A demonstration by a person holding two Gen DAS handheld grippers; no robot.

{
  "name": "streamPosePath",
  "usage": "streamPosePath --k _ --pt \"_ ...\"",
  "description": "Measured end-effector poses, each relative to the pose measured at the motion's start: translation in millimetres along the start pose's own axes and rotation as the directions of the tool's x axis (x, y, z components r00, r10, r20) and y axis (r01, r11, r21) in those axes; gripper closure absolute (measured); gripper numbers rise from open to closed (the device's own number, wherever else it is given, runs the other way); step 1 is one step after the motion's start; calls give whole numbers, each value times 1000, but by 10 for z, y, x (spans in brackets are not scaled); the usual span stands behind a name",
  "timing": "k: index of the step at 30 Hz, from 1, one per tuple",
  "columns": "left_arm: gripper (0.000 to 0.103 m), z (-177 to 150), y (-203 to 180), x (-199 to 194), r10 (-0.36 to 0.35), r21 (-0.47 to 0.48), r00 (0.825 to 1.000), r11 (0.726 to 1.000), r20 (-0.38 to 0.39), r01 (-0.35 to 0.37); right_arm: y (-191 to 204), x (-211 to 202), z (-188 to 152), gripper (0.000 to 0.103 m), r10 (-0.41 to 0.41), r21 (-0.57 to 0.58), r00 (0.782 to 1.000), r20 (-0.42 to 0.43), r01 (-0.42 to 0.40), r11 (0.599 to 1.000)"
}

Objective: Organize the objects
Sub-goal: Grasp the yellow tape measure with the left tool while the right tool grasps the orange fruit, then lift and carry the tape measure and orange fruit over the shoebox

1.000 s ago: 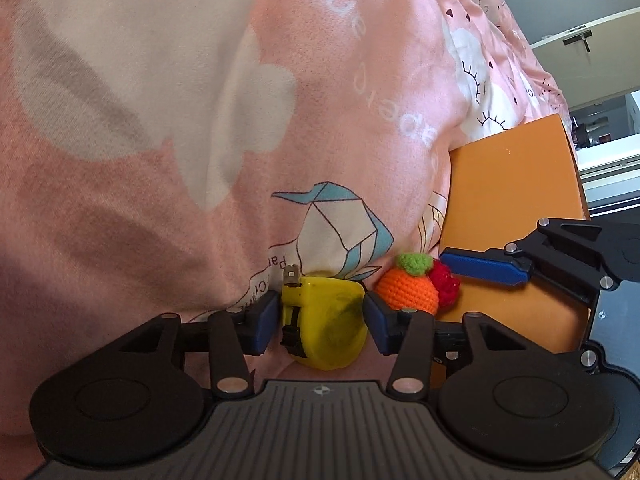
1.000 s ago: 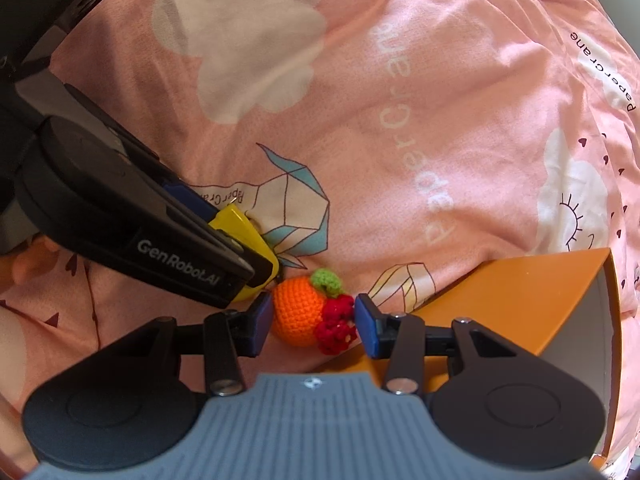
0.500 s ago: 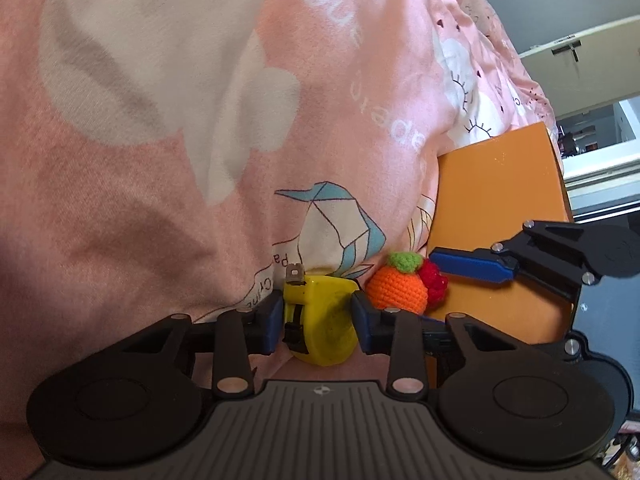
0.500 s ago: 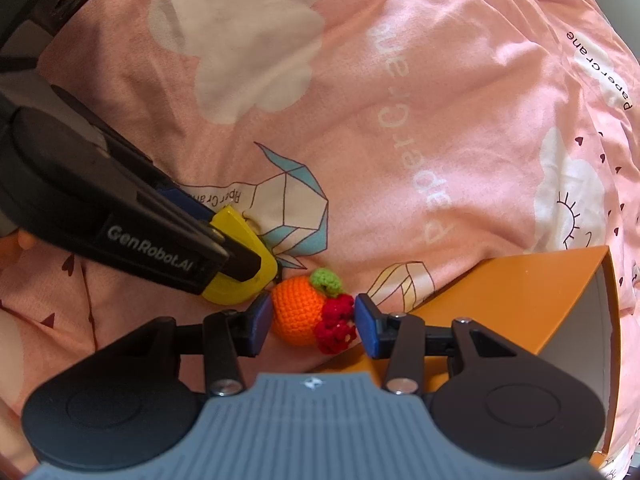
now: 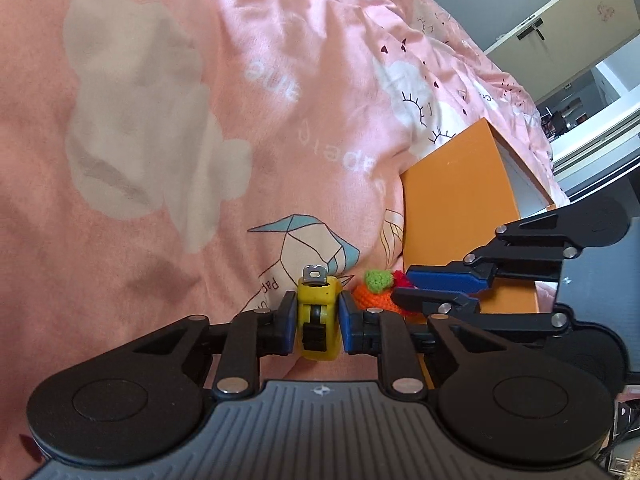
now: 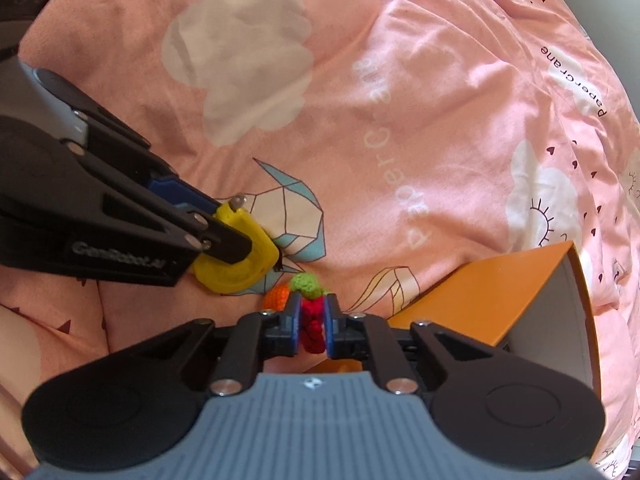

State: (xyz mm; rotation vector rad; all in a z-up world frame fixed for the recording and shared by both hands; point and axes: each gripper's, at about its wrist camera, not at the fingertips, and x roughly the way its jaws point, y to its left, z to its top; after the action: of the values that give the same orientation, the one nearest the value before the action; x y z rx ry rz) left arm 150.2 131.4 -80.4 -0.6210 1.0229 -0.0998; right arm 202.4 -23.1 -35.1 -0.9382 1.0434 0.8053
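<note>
My left gripper (image 5: 319,322) is shut on a yellow tape measure (image 5: 320,296), held edge-on with its metal hook pointing away from me. The same tape measure (image 6: 240,256) shows in the right wrist view, clamped by the left gripper (image 6: 224,226) coming in from the left. My right gripper (image 6: 312,320) is shut on the red berry part of a crocheted fruit toy (image 6: 306,285); its orange body and green leaf stick out past the fingers. In the left wrist view the toy (image 5: 374,292) sits just right of the tape measure, pinched by the right gripper (image 5: 420,290).
Everything sits on a pink bedsheet (image 5: 160,80) printed with white clouds and a paper crane. An open orange box (image 6: 480,284) lies on its side to the right, also seen as the orange box (image 5: 456,208). A cabinet and a doorway are at the far right.
Both grippers have closed, the left on the tape measure and the right on the toy's red part. Both have lifted a little off the sheet, and the tape measure now sits edge-on.
</note>
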Motion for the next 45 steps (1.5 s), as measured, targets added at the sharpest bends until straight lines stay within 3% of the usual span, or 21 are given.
streamPosePath --k 2,5,8,13,17,22,26,32,39,45 --pt "80 12 15 -72 9 4 1000 1000 15 -9 -56 77 2 77 14 4 1000 -11 -14 1000" --pt "80 59 78 -124 23 -12 1000 1000 19 -23 -27 131 48 67 21 -13 999 -38 -21 1000" --pt "80 97 183 -78 38 -38 999 999 -2 -38 -1 205 111 64 8 -40 997 -73 -11 999" --pt "79 98 392 89 -9 -123 998 992 -58 2 -30 317 203 59 18 -21 994 -110 -21 1000" --pt "76 108 454 150 -27 -154 997 988 -77 15 -52 446 216 48 25 -5 988 -154 -26 1000" --pt "74 97 445 186 -35 -154 995 988 -91 21 -52 466 216 50 21 3 986 -167 -21 1000" --pt "77 82 408 112 -41 -142 997 989 -67 32 -26 335 172 52 1 8 991 -131 0 1000" --pt "81 106 224 -158 -57 -87 998 994 16 58 -53 -258 27 52 -8 52 999 34 6 999" --pt "81 188 -171 -525 -114 -16 986 993 124 117 -178 -944 -263 52 -78 125 976 202 53 991" --pt "81 303 -715 -654 -218 93 964 974 152 206 -424 -1132 -625 52 -184 223 959 213 136 965"
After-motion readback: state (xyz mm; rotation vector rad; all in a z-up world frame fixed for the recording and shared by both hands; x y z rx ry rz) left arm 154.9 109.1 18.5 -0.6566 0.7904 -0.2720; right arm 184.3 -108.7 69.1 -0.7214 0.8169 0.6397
